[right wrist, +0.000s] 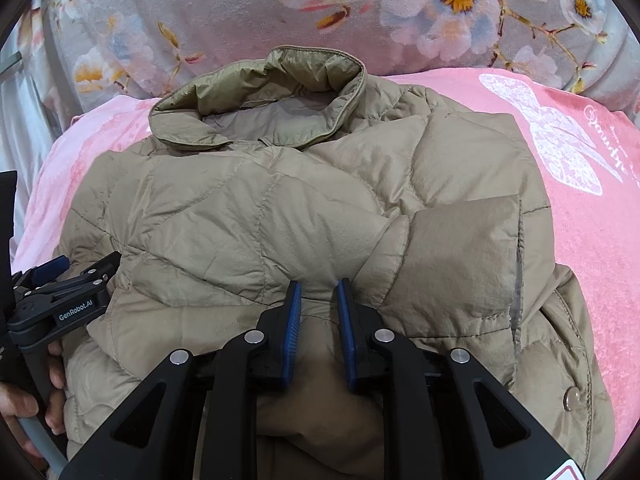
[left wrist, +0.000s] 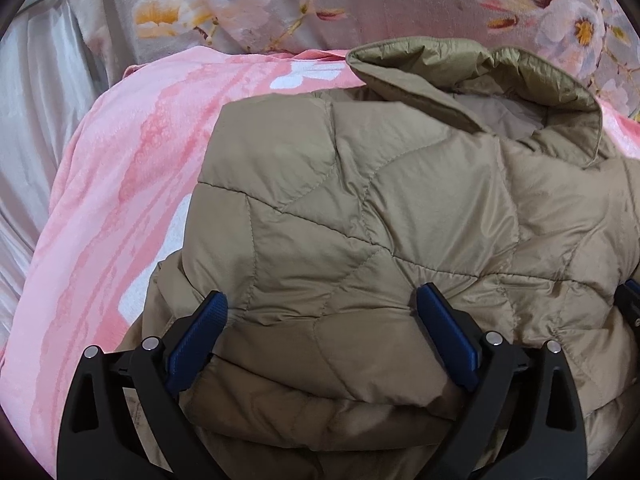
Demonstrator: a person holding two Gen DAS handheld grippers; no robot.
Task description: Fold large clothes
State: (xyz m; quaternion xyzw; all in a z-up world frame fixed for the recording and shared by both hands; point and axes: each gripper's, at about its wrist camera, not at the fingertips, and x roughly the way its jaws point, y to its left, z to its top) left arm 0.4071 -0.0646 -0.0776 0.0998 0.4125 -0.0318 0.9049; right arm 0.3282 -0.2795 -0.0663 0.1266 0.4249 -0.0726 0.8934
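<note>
A khaki quilted puffer jacket (left wrist: 360, 208) lies on a pink blanket, its collar (right wrist: 260, 92) at the far side and a sleeve folded across its body. My left gripper (left wrist: 322, 300) is open wide, its blue pads (left wrist: 200, 332) straddling a puffy folded edge at the near side. In the right wrist view the jacket (right wrist: 248, 208) fills the middle, and my right gripper (right wrist: 319, 292) stands almost closed, pinching a ridge of the fabric between its pads (right wrist: 294, 312). The left gripper (right wrist: 80, 276) shows at that view's left edge, resting against the jacket's side.
The pink blanket (right wrist: 592, 220) with a white butterfly print covers the bed. A grey floral quilt (right wrist: 200, 12) rises behind it. A pale curtain (left wrist: 36, 112) hangs at the far left. A person's hand (right wrist: 24, 404) grips the left gripper's handle.
</note>
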